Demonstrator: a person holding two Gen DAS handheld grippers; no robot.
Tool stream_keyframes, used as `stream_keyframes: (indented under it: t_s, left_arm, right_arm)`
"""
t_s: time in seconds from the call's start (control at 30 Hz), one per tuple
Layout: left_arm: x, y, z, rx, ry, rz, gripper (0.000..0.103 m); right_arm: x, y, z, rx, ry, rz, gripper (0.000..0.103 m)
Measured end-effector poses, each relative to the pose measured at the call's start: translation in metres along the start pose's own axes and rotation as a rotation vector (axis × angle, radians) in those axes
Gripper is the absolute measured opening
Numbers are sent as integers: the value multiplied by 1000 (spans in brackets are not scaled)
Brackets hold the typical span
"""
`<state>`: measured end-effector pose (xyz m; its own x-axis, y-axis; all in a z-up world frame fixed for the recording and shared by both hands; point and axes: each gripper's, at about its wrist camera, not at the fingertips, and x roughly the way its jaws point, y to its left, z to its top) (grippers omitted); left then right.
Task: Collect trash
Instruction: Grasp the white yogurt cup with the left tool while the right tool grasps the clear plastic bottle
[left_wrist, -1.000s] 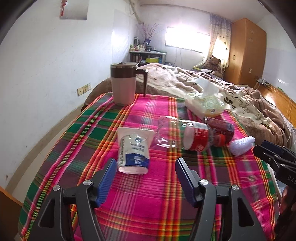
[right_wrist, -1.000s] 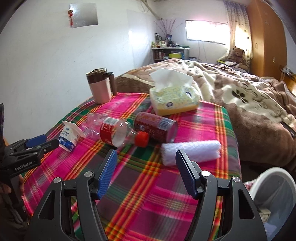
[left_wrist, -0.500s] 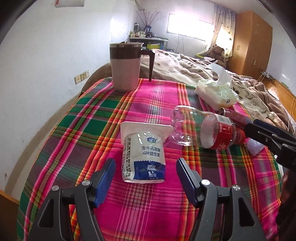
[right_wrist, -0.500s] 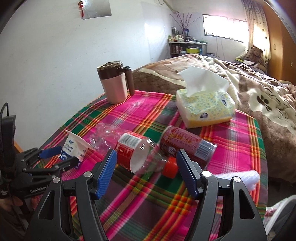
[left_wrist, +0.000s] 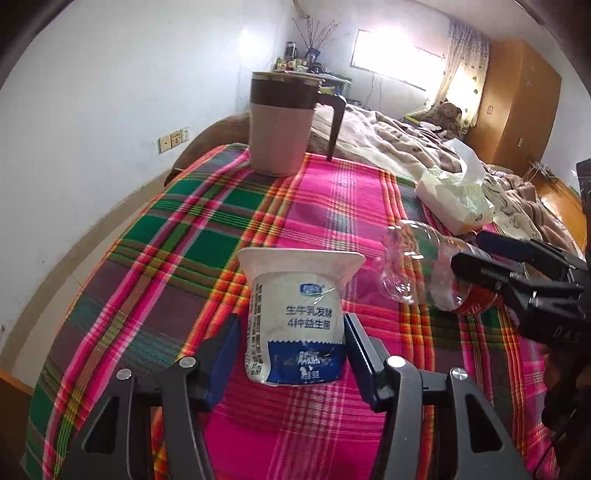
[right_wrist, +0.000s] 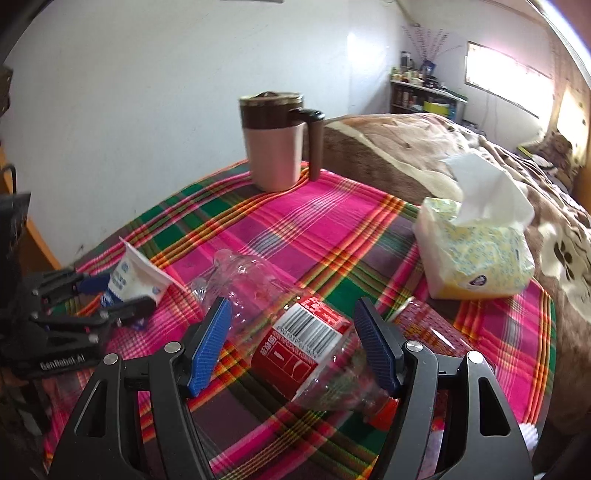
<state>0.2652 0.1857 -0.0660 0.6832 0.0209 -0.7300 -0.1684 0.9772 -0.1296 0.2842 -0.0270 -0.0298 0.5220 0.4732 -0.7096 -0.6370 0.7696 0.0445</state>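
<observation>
We are at the grasping step, with both hands reaching for a piece of trash at once. The left gripper (left_wrist: 290, 349) has just been closing, and the cup (left_wrist: 297, 317) lies on its side between its fingers (left_wrist: 356, 347); the right-hand pad looks to be touching the cup's wall, the left-hand pad stands just off it, so we judge it not yet gripped. The right gripper (right_wrist: 295, 343) stands wide, its jaws having just eased further apart, released around the bottle (right_wrist: 291, 339), which lies slantwise between the fingers with gaps at both sides.

Next we need to close each pair until the pads press, gently, since both things look thin-walled and likely to buckle or squirt out, then lift them clear of the surface (left_wrist: 340, 195).

The cup is a white yoghurt pot with a blue band and printed text, its wide rim pointing away from the left fingers. The bottle is clear, crumpled plastic with a red label and barcode, its red cap near the right finger's base.
</observation>
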Motion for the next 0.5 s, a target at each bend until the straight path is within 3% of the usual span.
stream_keyframes:
  t_s: [0.23,0.33,0.4,0.5]
  left_arm:
    - [-2,15,2,-22,0,18,56]
    - [1,20,4,-30,9,15,56]
    - [1,21,4,-36,9,12,56]
    - [4,23,4,-41,13,14,56]
  right_arm:
    - [0,21,-5,-95,113,66,70]
    - [9,28,-5,-111,151,54,70]
    - [14,28,-5,-100,158,22,70]
    - [19,24,-5,-26,155,40,70]
